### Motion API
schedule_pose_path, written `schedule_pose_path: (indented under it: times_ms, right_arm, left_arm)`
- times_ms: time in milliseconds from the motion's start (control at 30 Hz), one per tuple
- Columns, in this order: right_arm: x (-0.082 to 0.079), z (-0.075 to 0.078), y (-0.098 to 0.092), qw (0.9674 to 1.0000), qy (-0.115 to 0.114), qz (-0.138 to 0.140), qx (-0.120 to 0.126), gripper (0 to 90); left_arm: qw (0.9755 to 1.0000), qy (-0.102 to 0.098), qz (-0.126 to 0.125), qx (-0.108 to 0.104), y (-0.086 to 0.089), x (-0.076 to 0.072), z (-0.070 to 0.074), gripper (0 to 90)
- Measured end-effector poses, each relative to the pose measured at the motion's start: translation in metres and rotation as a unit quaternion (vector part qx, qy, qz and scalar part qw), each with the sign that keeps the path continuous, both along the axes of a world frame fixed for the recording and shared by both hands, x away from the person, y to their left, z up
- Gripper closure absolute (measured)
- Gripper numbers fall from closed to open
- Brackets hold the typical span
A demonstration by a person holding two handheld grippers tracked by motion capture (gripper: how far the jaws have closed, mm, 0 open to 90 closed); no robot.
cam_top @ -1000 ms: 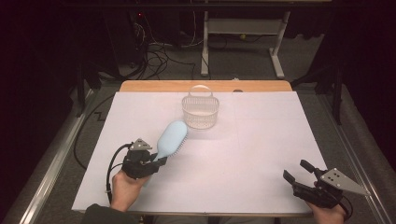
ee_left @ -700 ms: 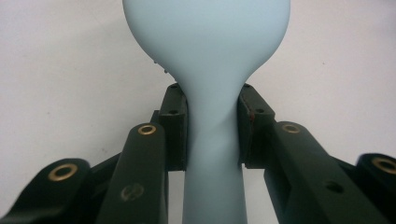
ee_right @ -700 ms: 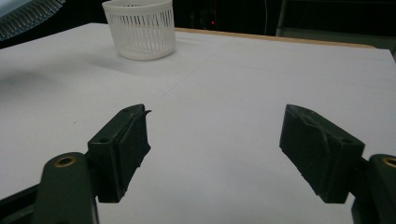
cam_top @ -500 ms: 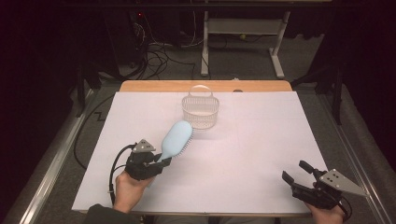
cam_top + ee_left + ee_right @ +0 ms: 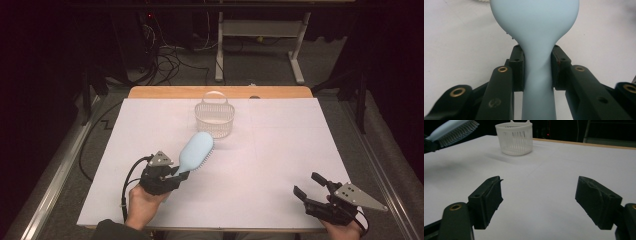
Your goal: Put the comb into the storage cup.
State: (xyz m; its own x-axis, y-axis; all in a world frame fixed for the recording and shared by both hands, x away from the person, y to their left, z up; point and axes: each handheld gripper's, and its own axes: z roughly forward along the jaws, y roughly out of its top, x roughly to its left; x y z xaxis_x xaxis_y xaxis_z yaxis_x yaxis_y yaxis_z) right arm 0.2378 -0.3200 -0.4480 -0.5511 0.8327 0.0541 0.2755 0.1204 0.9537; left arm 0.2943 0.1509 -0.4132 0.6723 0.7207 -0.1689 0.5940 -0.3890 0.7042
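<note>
A pale blue hairbrush (image 5: 196, 151) hangs just above the white table, bristles down, with its head pointing toward a white slotted basket (image 5: 215, 117). My left gripper (image 5: 181, 175) is shut on the brush's narrow handle. In the left gripper view both pads squeeze the hairbrush (image 5: 536, 37) at its neck, inside the left gripper (image 5: 537, 67). At the near right corner my right gripper (image 5: 307, 183) is open; its jaws have just been opening with nothing between them. In the right gripper view the right gripper (image 5: 539, 200) faces the basket (image 5: 514, 138), and the hairbrush (image 5: 456, 128) shows at top left.
White paper covers the table (image 5: 280, 150), and a wooden strip (image 5: 165, 92) runs along its far edge. Metal rails (image 5: 55, 170) flank both sides. Cables (image 5: 170, 55) and a desk frame (image 5: 300, 50) lie on the floor beyond.
My left gripper has shifted slightly to the right with the brush, bringing the brush head closer to the basket. The right hand has stayed in place.
</note>
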Motion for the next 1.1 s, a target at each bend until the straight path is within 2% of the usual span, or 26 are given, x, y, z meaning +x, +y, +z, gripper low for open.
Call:
schedule_pose_path:
  times_ms: [433, 700, 833, 1100]
  right_arm:
    - [0.004, 0.0, 0.024, 0.9992, 0.007, 0.038, 0.007, 19.5]
    - [0.01, -0.001, 0.047, 0.998, 0.007, 0.06, 0.016, 17.2]
    - [0.013, -0.002, 0.06, 0.9969, 0.011, 0.076, 0.019, 16.9]
    - [0.022, -0.007, 0.09, 0.9921, 0.038, 0.119, 0.013, 16.8]
  left_arm:
    - [0.9997, -0.011, -0.023, -0.008, -0.017, -0.004, 0.001, 67.0]
    - [0.999, -0.018, -0.04, -0.005, -0.029, -0.008, 0.001, 67.0]
    - [0.9985, -0.02, -0.051, -0.006, -0.036, -0.01, 0.001, 67.0]
    - [0.9978, -0.023, -0.061, -0.01, -0.043, -0.013, 0.001, 67.0]
